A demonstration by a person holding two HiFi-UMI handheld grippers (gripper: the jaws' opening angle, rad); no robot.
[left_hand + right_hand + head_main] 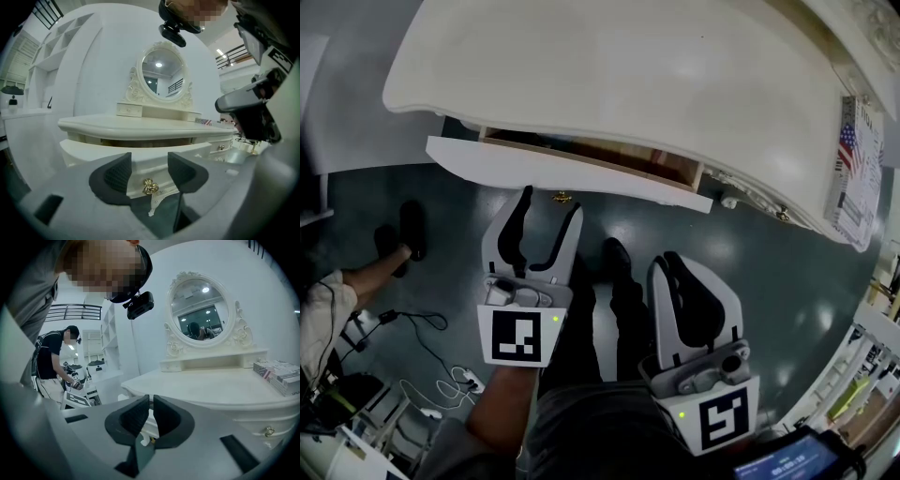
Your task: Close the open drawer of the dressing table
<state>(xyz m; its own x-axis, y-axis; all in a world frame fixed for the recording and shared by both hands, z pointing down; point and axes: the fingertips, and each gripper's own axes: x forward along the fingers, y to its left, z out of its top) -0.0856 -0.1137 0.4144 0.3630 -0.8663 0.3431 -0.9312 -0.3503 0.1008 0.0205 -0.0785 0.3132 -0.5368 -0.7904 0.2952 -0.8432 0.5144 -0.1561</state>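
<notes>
Head view, with both tongs views. The drawer (pixel 581 174) stands partly open under the front edge of the surface (pixel 628 66), and a strip of its wooden inside shows. Its front panel juts toward me, with a small brass knob (pixel 562 198) at mid-width.

My left tongs (pixel 549 204) are released. Their jaws stand well apart and aim at the panel, and the knob (pixel 150 186) shows in the gap between them, low down. I judge the tips to be just short of the panel, though contact cannot be settled from here. My right tongs (pixel 667 262) hang lower and farther back, clenched almost together on nothing (pixel 151 401).

The step in hand is the approach before the push. To do it well, I would:
- set both left tips flat on the panel, one either side of the knob;
- press straight along the drawer's travel, since an off-centre or slanted push may skew it and make it bind;
- drive slowly until the panel sits flush;
- keep the right tongs clear of the closing gap.
</notes>
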